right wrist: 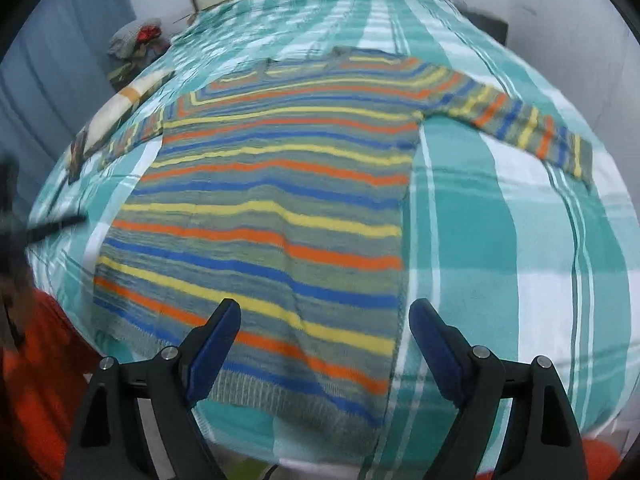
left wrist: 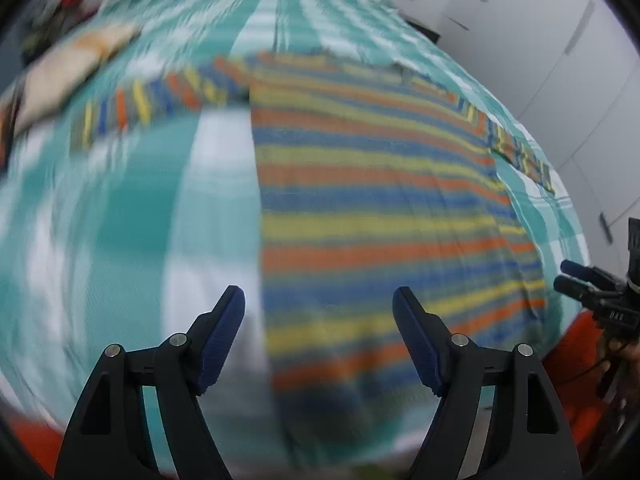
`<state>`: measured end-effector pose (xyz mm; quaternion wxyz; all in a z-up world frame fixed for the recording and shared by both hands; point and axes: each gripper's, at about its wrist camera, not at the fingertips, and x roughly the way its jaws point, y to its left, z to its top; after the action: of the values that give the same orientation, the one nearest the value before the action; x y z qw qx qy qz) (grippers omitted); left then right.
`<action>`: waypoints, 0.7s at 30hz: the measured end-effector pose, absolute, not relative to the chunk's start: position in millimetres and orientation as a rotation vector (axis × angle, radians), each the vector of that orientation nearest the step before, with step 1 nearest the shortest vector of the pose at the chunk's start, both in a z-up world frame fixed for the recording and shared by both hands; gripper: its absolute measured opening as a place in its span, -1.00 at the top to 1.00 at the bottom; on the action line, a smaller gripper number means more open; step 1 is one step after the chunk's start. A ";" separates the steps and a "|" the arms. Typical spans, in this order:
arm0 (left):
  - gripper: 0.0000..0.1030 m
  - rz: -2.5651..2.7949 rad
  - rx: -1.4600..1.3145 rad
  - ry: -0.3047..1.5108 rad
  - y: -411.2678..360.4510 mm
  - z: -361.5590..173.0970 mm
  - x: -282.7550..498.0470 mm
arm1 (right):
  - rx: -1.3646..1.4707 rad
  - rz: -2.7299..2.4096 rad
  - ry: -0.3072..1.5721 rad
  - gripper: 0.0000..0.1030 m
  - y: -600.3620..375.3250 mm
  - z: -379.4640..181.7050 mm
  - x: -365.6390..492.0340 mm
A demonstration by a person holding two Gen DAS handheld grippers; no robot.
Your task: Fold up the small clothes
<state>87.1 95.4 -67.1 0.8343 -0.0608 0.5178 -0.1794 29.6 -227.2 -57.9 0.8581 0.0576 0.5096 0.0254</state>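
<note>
Since a sweater has to lie flat before any fold, the striped knit sweater (right wrist: 272,216) is spread face-up across the middle of the bed (right wrist: 500,240), its ribbed hem (right wrist: 288,400) at the near edge where I stand and its neckline toward the far edge. Both sleeves are stretched out sideways, the right sleeve (right wrist: 524,128) reaching toward the right edge of the bed, which I judge leaves them ready to be brought in over the body first. My right tongs (right wrist: 324,340) hover over the hem's right corner, spread wide with nothing between the pads. My left tongs (left wrist: 318,332) are likewise wide and empty, hanging above the sweater's left side seam near the hem; that view is smeared, so fine detail there is lost. The sweater is a soft, slightly fuzzy knit in horizontal bands of orange, yellow, blue and grey-green, boxy in the body with narrow tube sleeves. Beneath it is a thin woven bedsheet in teal and white checks, lightly rumpled toward the far edge.
</note>
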 end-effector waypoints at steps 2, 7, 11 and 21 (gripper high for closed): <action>-0.52 -0.342 -0.236 1.158 111.3 -88.0 65.2 | 0.194 0.039 1.078 -0.66 -243.8 -60.2 11.5; -0.36 -0.373 -0.337 1.223 126.0 -112.8 38.5 | 0.321 0.037 1.166 -0.46 -280.0 -85.3 -22.0; 0.41 -0.486 -0.307 1.235 102.7 -117.4 47.5 | 0.392 0.144 1.211 -0.10 -276.7 -106.9 -16.8; 0.93 -0.517 -0.238 1.262 110.3 -92.6 31.8 | 0.355 0.170 1.307 0.88 -269.1 -99.9 -25.5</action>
<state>31.8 110.3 -92.6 0.7698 -0.1098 0.5818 -0.2384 -25.6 -269.1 -99.9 0.7759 0.1642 0.6040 0.0787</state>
